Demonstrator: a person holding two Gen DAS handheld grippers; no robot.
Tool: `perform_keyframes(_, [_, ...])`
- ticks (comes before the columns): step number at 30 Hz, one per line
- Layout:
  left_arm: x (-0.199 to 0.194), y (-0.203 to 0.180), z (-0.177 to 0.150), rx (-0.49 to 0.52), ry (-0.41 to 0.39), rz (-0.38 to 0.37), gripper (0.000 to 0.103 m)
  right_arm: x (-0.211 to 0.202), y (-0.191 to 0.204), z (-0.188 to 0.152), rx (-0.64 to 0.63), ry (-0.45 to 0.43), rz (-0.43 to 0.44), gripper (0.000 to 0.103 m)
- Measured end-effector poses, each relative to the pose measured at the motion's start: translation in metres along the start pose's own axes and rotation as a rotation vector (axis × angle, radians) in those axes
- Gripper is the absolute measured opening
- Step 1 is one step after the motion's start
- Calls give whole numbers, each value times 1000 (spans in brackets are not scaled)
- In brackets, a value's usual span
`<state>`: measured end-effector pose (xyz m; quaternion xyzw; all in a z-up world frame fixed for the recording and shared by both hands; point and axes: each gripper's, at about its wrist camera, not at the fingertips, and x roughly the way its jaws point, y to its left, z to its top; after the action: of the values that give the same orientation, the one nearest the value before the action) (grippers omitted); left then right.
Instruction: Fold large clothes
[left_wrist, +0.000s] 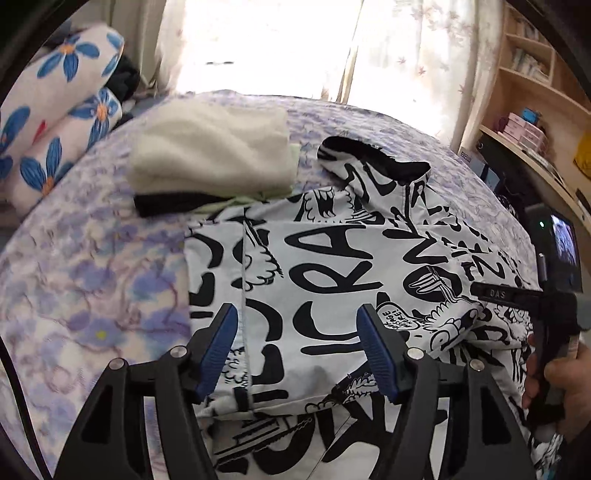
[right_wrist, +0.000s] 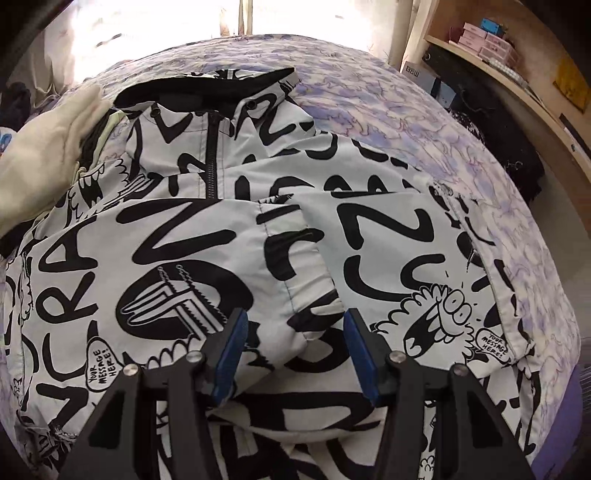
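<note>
L gripper (left_wrist: 295, 321): jaws apart, blue pads (left_wrist: 218, 347) clear of the cloth, nothing between them; it hangs over the jacket (left_wrist: 332, 266), near its left edge. R gripper (right_wrist: 293, 326): jaws also apart, nothing pinched, above the mid-front of the jacket where two folded-in panels meet at a seam. In the left wrist view the R gripper shows at the right edge w/ a small lit screen on it, held by a hand (left_wrist: 561, 373).

Jacket: white w/ black graffiti lettering & cartoon figures, lies flat on the bed (left_wrist: 92, 258), zip side up. Collar w/ black lining points toward the window (left_wrist: 266, 37), away from both cameras. Sleeves/sides look folded in over the front, forming a rough rectangle; lower hem runs under the grippers, out of frame.

Just beyond the jacket's left shoulder: stack of folded clothes (left_wrist: 210, 147), cream fleece on top, pale green & black layers under it, touching or just beside the jacket. Bed sheet is purple-blue floral. Far left: rolled bedding w/ blue flowers (left_wrist: 55, 110). Right side: wooden shelves (right_wrist: 517, 48) w/ pink boxes.
</note>
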<state>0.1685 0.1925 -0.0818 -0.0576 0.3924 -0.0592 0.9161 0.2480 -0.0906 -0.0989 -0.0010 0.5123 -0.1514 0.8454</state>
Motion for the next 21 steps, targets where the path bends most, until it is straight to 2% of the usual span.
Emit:
perform_keyframes(12, [-58, 1, -15, 127, -121, 15, 71, -19, 25, 0, 6, -29, -43, 53])
perform_keyframes(17, [-81, -10, -22, 185, -166, 11, 72, -26, 26, -2, 21, -40, -28, 53])
perform_keyframes(19, [-93, -15, -23, 207, -195, 17, 81, -31, 23, -3, 30, -44, -17, 53])
perform_keyframes(21, [-106, -19, -24, 215, -223, 20, 84, -36, 18, -5, 44, -49, 6, 53])
